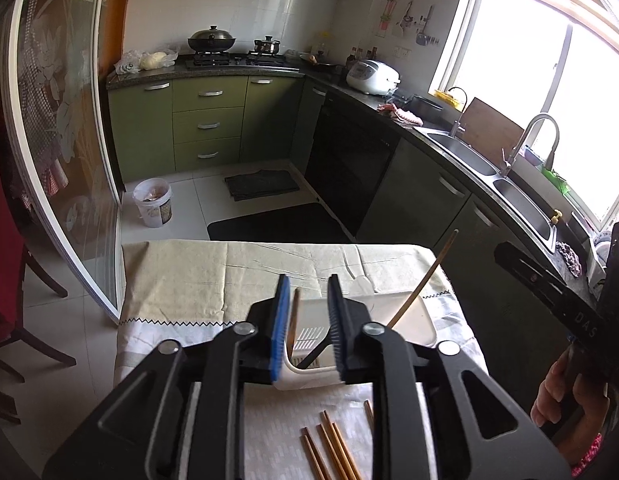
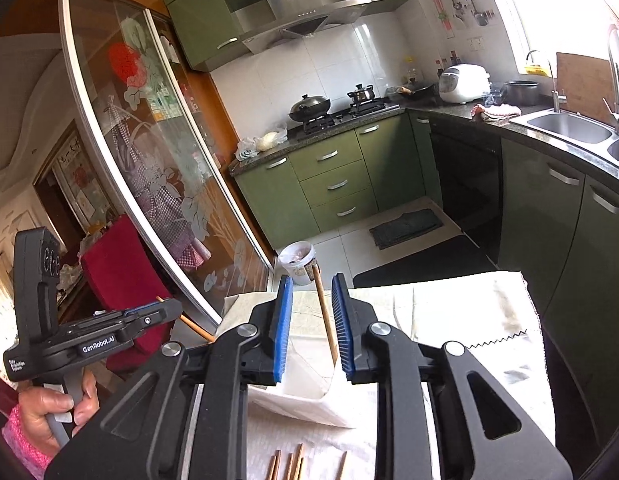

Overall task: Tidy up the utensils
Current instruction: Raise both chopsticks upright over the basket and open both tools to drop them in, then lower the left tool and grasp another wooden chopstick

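Left wrist view: cloth-covered table [image 1: 197, 276] bears a white utensil box [image 1: 309, 328]; left gripper [image 1: 309, 320] stands part open above it, one chopstick [image 1: 294, 316] loose between the pads. Right gripper [image 2: 309, 328] likewise part open, chopstick [image 2: 325, 316] unclamped inside. Spare chopsticks [image 1: 329, 452] lie nearer the camera

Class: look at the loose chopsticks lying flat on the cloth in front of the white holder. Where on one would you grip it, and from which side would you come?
Take one chopstick near its middle, from above, jaws across its width. The sticks lie flat and close together on the cloth, so only a top-down pinch on an outer one fits between them. Either gripper would likely serve; the holder stands just beyond.
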{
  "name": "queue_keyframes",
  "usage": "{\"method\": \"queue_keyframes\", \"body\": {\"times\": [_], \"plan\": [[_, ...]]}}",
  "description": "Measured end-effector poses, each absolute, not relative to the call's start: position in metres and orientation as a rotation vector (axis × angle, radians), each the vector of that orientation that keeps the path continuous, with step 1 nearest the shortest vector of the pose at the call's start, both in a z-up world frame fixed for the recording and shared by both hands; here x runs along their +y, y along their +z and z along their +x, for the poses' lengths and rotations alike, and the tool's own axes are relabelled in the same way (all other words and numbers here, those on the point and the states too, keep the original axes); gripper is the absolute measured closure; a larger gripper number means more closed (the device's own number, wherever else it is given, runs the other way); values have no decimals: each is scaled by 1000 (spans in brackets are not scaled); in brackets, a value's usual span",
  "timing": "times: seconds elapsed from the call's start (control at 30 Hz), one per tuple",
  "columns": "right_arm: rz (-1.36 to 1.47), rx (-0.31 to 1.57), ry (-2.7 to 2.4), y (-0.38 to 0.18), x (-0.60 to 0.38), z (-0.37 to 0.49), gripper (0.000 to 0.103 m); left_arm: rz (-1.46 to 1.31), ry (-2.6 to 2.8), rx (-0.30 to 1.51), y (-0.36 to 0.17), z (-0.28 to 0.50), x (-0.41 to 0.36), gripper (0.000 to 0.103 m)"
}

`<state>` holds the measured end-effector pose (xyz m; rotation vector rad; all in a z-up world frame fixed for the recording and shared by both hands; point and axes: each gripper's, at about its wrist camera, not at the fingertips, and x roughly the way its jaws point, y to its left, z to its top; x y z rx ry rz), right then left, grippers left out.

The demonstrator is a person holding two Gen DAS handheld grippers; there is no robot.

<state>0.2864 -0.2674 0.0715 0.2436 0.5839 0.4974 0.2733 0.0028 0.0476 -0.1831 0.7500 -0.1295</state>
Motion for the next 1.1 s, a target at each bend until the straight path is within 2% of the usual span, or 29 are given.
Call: {"method": "queue_keyframes", "body": {"times": [0.07,0.27,0.33,0.5,0.57,0.6,0.63,0.7,0.8,0.93,1.1], "plan": [[243,575,513,71,-272,272,81,-184,-127,740,52,270,4,69],[234,543,555,72,-283,227,81,-207,-141,748,56,267,5,67],[228,538,569,72,-286,215,72,-204,-135,744,57,268,5,67],[192,535,595,68,-296,182,72,-178,-150,726,64,252,3,67],[180,559,601,58,-301,171,71,-171,-159,727,62,237,2,61],[176,574,601,51,-304,166,66,-181,-167,732,59,229,3,52],[172,589,596,43,-307,162,62,-192,-172,740,53,219,4,47],[154,621,583,27,-312,156,60,-204,-177,780,34,201,3,45],[127,695,561,-2,-314,154,49,-244,-161,894,-9,179,3,44],[87,781,544,-40,-306,154,49,-269,-142,1036,-67,162,-7,45],[76,812,522,-62,-301,153,49,-270,-115,1154,-112,158,-23,46]]}}
